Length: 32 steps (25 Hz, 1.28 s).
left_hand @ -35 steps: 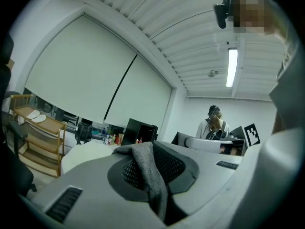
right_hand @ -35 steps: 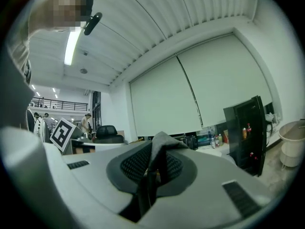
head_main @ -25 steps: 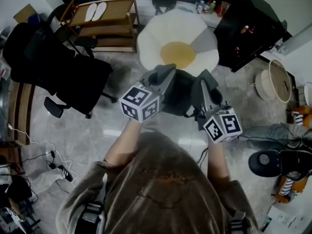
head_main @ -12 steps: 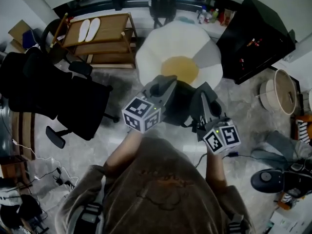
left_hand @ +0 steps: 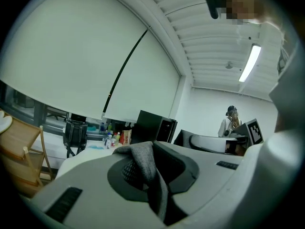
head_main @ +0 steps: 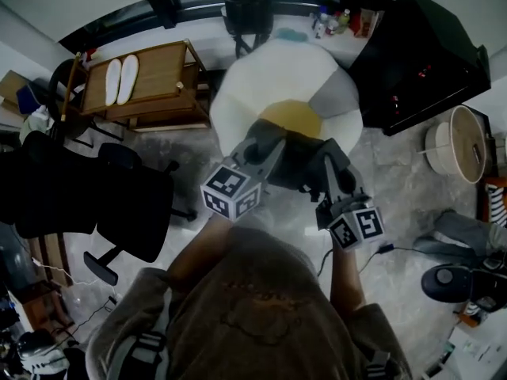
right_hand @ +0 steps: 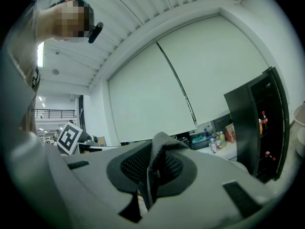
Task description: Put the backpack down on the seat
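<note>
A dark backpack [head_main: 297,165] hangs between my two grippers, over the near edge of the white flower-shaped seat [head_main: 245,93] with its yellow centre [head_main: 289,115]. My left gripper [head_main: 265,137] is shut on a grey fabric strap [left_hand: 143,168] of the backpack. On the other side, my right gripper [head_main: 329,158] is shut on another grey fold of strap [right_hand: 157,156]. In both gripper views the fabric is pinched between the pads. The lower part of the backpack is hidden by the grippers in the head view.
A black office chair [head_main: 119,204] stands at the left. Behind it is a wooden rack [head_main: 150,93] with two white insoles. A black cabinet [head_main: 428,62] stands right of the seat, and a round white basket [head_main: 459,141] beyond it. Bottles [head_main: 333,18] line the back wall.
Both grippers have carried the backpack forward, toward the seat. It now overlaps the yellow centre. The chair and rack have slid left and down in the head view.
</note>
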{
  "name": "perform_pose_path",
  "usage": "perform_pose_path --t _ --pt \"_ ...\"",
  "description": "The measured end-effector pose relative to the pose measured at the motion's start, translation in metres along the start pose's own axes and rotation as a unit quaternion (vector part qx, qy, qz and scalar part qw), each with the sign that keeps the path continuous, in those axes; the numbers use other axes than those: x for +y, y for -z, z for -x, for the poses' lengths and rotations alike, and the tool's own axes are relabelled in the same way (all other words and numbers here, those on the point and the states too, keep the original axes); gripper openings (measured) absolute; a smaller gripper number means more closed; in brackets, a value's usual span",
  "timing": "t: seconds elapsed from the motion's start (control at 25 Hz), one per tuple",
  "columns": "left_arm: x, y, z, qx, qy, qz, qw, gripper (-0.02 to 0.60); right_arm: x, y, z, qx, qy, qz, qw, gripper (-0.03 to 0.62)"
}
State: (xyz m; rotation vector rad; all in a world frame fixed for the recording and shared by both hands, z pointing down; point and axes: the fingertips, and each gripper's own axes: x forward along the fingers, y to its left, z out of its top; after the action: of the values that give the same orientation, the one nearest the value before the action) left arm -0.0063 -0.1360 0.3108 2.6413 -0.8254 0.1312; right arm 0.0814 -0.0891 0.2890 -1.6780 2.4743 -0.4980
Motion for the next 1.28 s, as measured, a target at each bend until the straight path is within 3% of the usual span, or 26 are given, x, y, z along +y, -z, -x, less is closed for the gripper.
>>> perform_pose_path --t 0.6,1.28 --pt "0.109 -0.018 -0.14 0.015 0.014 -0.007 0.9998 0.031 -0.119 -0.009 -0.133 -0.001 0.023 0.003 1.0 0.027" --pt "0.189 0.024 -0.239 0.038 -0.019 0.009 0.9991 0.031 -0.213 0.038 -0.219 0.041 0.003 -0.004 0.999 0.027"
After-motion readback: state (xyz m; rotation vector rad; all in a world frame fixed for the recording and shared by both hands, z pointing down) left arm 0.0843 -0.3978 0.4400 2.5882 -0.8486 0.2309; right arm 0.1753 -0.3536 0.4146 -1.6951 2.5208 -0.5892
